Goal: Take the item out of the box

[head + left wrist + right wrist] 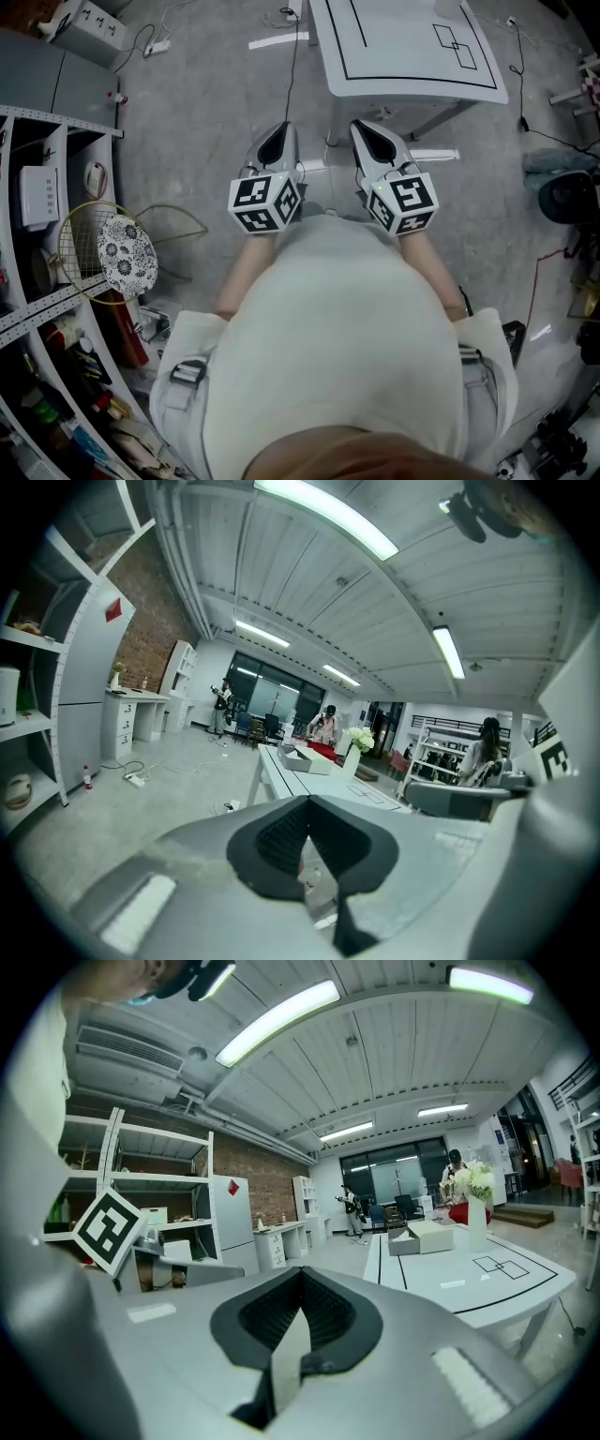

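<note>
An open grey box (427, 1237) lies on the far part of a white table (412, 56), beside a vase of white flowers (476, 1202). The left gripper view shows the same box (305, 758) and the vase (354, 750) far off. The head view cuts the box off. My left gripper (278, 141) and right gripper (372, 136) are held side by side close to the person's body, short of the table's near edge. Both point forward, well away from the box. The left gripper (307, 803) and the right gripper (302, 1279) are shut with nothing in their jaws.
Shelving (37, 187) full of goods runs along the left, with a badminton racket (89, 244) leaning out of it. Cables and a power strip (155, 45) lie on the grey floor. A dark bin (567, 195) stands at the right. People (456, 1174) stand far off.
</note>
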The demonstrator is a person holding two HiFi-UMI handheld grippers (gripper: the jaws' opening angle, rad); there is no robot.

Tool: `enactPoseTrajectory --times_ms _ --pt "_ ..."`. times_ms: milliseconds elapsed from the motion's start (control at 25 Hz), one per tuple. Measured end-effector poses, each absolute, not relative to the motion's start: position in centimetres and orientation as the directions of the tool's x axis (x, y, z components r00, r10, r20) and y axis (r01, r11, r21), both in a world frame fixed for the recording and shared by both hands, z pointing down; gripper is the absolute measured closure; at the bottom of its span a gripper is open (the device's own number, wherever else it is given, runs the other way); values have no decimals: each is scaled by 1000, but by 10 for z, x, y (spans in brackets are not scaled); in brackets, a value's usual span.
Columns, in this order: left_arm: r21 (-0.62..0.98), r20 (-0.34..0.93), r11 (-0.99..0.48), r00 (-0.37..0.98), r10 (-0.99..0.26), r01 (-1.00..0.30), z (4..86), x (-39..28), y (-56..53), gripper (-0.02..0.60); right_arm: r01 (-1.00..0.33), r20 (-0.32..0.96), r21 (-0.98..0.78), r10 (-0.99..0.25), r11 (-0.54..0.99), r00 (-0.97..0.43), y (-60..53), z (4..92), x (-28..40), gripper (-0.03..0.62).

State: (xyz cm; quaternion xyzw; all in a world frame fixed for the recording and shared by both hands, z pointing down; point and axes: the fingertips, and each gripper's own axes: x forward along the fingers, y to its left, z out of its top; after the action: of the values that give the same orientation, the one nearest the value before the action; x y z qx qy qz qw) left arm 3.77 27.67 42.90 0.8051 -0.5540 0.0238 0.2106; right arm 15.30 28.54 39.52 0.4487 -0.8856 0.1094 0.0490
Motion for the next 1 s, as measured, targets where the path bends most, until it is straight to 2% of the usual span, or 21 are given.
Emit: enactPoseTrajectory --times_ms 360,720,1000 --pt "319 292 -243 339 -894 -916 436 25 266 581 -788 199 -178 -763 589 -615 277 404 150 592" --pt "324 290 -275 372 -882 -905 440 34 232 581 -806 210 -177 -779 565 -591 247 408 155 592" --pt "330 283 -290 388 -877 -898 441 17 185 581 -812 206 -176 -786 556 -583 202 407 135 592"
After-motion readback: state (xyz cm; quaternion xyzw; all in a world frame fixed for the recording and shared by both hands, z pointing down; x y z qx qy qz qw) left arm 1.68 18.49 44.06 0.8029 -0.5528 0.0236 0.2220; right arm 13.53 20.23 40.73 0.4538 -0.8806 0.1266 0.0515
